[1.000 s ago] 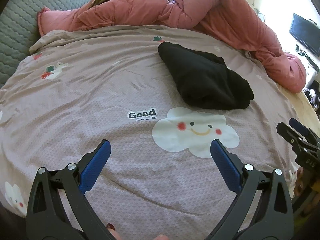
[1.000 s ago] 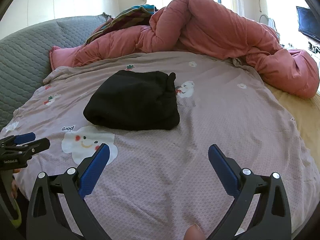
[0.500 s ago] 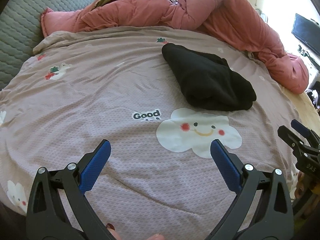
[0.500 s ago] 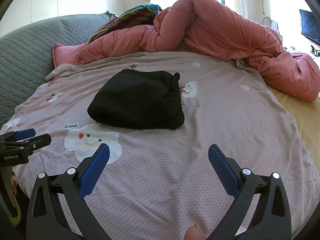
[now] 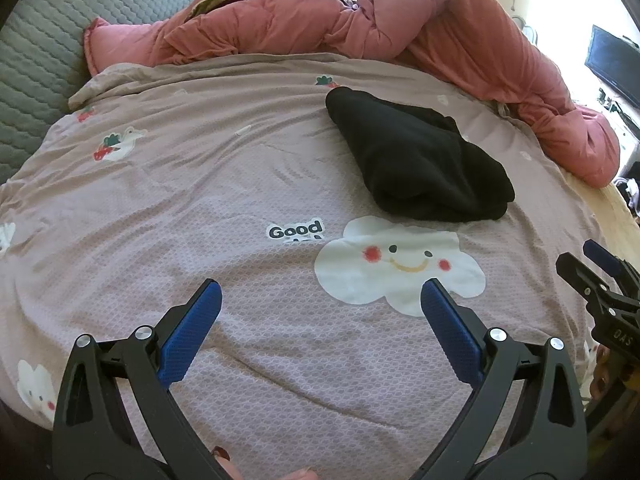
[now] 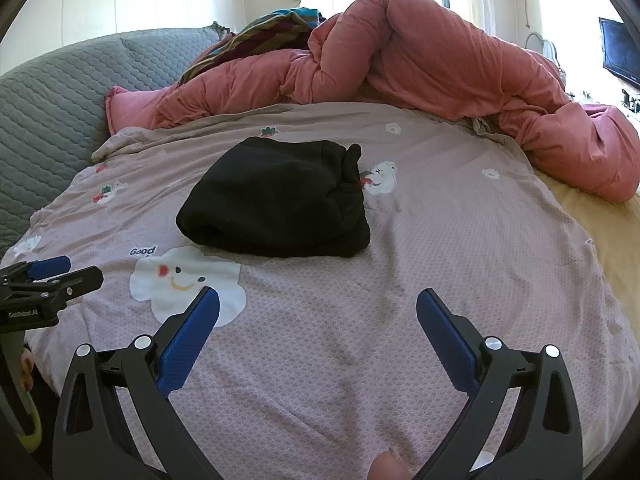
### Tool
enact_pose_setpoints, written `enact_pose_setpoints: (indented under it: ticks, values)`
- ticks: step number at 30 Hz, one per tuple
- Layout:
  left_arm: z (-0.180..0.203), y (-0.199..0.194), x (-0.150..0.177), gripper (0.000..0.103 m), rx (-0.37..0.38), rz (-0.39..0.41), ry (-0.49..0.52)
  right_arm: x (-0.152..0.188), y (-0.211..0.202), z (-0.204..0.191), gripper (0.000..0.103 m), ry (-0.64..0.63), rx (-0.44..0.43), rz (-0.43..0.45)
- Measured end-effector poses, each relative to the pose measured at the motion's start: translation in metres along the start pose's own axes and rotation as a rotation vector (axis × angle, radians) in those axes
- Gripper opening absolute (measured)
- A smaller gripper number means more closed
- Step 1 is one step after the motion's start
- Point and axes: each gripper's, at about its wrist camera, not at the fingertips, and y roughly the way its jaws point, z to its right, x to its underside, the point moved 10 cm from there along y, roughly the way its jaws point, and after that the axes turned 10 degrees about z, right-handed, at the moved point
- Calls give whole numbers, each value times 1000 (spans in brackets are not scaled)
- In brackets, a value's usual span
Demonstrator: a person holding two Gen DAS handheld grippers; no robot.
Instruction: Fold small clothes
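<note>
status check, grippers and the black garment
Left gripper and right gripper open, empty, short of the garment. Black garment bundled on the bedspread, untouched. Nothing between grippers and garment.

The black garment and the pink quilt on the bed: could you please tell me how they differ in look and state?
The black garment is small and folded into a compact bundle; the pink quilt is far larger and lies in a rumpled heap. The garment sits near the middle of the bedspread, just beyond the smiling cloud print; the quilt is pushed along the far edge. Both are soft fabric, and no claw touches either.
</note>
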Motion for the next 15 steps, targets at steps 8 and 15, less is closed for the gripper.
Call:
enact_pose_setpoints:
  ticks: [8,15]
  values:
    - [0,0,-1,93,-2,4,3,-1,0,-1,98,-4,-3,2]
    - [2,-2,-1,93,1,5,0,-1,0,0,98,-4,-3,2]
